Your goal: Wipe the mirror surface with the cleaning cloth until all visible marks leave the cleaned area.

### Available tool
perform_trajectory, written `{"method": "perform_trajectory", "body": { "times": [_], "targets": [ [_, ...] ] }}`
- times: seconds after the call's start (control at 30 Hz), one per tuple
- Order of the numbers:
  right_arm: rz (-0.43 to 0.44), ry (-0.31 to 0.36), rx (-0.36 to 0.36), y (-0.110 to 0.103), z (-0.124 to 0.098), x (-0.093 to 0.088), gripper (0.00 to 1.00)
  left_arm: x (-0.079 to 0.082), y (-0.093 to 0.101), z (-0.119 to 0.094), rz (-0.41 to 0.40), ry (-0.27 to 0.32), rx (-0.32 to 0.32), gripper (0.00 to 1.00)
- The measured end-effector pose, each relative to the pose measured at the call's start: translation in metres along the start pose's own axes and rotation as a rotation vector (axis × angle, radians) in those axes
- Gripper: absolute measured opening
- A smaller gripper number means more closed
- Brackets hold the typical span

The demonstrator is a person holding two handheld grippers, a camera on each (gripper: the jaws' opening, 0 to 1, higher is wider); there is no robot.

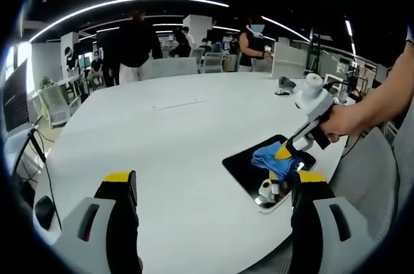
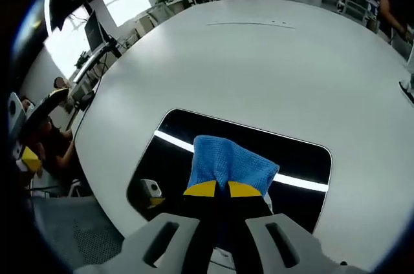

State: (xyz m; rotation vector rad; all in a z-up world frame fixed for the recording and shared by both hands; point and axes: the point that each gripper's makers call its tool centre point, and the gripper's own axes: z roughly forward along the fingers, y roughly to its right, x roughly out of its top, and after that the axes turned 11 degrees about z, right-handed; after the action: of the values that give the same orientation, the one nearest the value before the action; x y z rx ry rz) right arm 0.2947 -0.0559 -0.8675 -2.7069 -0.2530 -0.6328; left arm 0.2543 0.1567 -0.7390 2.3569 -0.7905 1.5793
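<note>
On the big white round table [image 2: 272, 54], near its edge closest to the person, the wiping looks to be in mid-course: the dark rectangular mirror [image 2: 294, 158] lies flat on the tabletop and the blue cleaning cloth [image 2: 226, 161] rests on its middle, pressed there by the right gripper [image 2: 223, 189], whose yellow-tipped jaws are clenched together on the cloth's near fold. In the right gripper view the glass around the cloth reflects a bright ceiling strip running from about 9 o'clock to 3 o'clock, and no clear smear stands out on the bare parts; whether marks lie under the cloth or in the glare I cannot tell, so I judge the far edge and corners as yet to be checked. In the left gripper view the same mirror [image 1: 246, 164] sits at about 4 o'clock with the cloth [image 1: 275, 161] on it, and a hand [image 1: 343, 122] holds the right gripper [image 1: 284, 151] down onto it. The left gripper [image 1: 213, 187] hovers released, jaws wide apart over bare table, grasping nothing. Beyond the table, at 12 o'clock, stand people [image 1: 136, 44], office chairs [image 1: 171, 66] and desks under long ceiling lights [image 1: 129, 2]; a small grey object [image 1: 284, 85] sits on the table at about 2 o'clock.
</note>
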Motion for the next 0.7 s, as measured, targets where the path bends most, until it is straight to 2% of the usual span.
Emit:
{"method": "perform_trajectory", "body": {
  "times": [0.23, 0.5, 0.7],
  "targets": [
    [0.015, 0.002, -0.008, 0.018, -0.007, -0.004, 0.0, -0.003, -0.001, -0.005, -0.008, -0.005, 0.027, 0.99],
    [0.025, 0.005, -0.007, 0.04, -0.016, -0.005, 0.0, -0.002, 0.017, -0.007, 0.0, -0.006, 0.02, 0.99],
    [0.066, 0.006, -0.006, 0.055, -0.021, -0.005, 0.0, -0.007, 0.027, -0.012, 0.011, -0.031, -0.003, 0.99]
  ]
}}
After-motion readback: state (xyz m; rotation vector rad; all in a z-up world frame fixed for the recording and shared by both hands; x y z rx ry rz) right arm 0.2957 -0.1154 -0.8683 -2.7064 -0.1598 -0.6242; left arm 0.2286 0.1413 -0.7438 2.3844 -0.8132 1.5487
